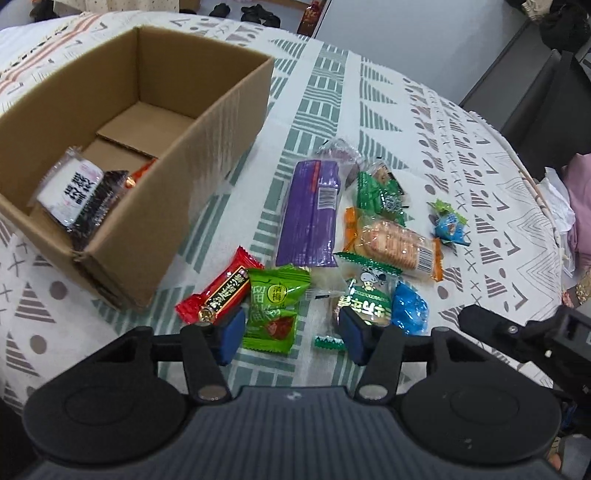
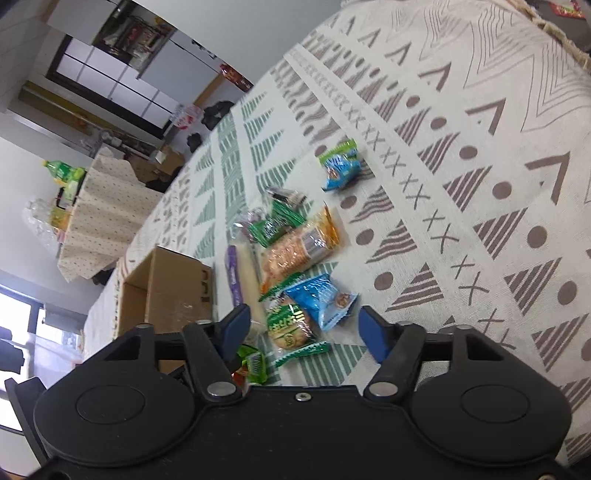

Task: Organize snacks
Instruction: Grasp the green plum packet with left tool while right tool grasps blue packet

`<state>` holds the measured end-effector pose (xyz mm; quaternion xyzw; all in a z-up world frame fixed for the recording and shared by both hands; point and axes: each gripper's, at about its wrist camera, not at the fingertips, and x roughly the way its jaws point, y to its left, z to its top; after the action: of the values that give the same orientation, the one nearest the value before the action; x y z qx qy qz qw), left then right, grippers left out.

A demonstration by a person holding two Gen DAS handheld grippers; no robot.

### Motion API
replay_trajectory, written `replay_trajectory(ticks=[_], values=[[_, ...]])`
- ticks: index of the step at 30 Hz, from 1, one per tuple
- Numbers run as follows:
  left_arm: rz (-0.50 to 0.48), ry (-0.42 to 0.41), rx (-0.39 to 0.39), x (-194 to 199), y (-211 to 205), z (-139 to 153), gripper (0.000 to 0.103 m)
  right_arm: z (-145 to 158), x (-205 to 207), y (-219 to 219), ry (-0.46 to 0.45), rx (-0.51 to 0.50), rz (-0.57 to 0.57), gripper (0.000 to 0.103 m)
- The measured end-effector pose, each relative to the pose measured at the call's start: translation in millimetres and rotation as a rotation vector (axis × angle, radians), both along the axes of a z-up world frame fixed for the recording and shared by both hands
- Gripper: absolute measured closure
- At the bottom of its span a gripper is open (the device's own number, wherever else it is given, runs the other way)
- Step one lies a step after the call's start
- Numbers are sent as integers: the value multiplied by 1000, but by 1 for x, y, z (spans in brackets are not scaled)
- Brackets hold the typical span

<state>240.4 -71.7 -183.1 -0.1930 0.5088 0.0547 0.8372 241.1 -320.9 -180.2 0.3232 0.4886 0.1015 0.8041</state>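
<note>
Beside the box (image 1: pixel 147 155), snacks are scattered on the surface (image 1: pixel 461 155). A green packet (image 1: pixel 275 310) is straddled by the left gripper (image 1: pixel 288 338), jaws apart; the right gripper (image 2: pixel 301 330), also unclosed, should be centred over the blue packet (image 2: pixel 321 299) before squeezing.

We note a round table under a cream tablecloth (image 1: pixel 424 122) printed with green and grey-brown triangles, crosses and dots. Beyond it: pale walls, a dark-framed sliding door (image 2: pixel 122 85), a second table in a dotted cloth (image 2: pixel 103 206) bearing bottles (contents unreadable), dark shoes (image 1: pixel 255 14) on the floor. Bright daylight enters from a window (image 2: pixel 14 310).
</note>
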Motion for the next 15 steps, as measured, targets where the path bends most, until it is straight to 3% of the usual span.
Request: replay_trajectory(ticks=[7, 11, 15], values=[[9, 28, -12, 12, 2, -16, 53, -12, 19, 17, 5, -111, 40, 49], [2, 50, -13, 17, 2, -23, 67, -20, 30, 28, 20, -153, 77, 49], [-11, 52, -10, 18, 1, -23, 72, -28, 37, 36, 38, -178, 94, 49]])
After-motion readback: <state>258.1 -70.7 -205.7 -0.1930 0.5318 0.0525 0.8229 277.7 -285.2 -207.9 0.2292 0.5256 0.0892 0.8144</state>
